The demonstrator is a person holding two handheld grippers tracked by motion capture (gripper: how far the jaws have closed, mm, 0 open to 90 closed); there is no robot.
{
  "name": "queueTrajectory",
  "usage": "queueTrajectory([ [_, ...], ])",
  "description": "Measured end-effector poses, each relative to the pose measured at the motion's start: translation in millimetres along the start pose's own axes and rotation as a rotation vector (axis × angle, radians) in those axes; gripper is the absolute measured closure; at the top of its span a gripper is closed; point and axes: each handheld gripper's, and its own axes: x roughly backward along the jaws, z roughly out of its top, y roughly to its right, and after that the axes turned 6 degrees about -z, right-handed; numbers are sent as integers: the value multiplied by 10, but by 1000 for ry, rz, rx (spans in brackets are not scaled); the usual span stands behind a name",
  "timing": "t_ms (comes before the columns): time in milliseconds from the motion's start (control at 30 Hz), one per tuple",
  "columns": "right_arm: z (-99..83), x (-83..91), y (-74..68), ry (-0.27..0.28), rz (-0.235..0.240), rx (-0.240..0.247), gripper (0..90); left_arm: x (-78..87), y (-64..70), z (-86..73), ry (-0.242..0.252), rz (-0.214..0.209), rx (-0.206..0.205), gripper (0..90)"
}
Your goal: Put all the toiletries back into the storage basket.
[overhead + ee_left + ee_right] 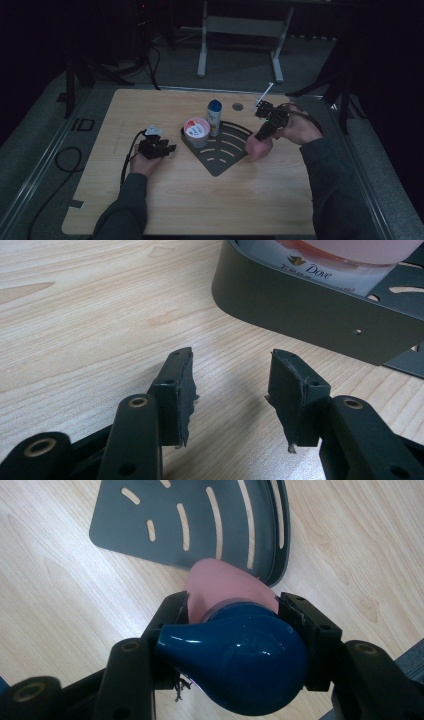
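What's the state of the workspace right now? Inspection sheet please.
Surface: light wooden table, bare in front.
Job's things: dark slotted corner rack lies flat at the middle; a pink-lidded Dove jar and a white bottle with a blue cap stand in it. A pink bottle with a blue cap is held above the rack's right edge.
Clutter: small grey round spot near the far edge; cannot tell what it is.
Grippers: left tool open, empty, low beside the rack's wall. Right tool shut on the pink bottle.
Cables: left tool's cable trails over the table; another cable loops on the floor at left.
Surroundings: dark; grey frame legs beyond the table.
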Motion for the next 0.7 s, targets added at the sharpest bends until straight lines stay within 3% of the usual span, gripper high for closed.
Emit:
queueTrajectory([
  [700,194,-18,-2,4,-2,16,470,0,1,0,0,0,1,525],
])
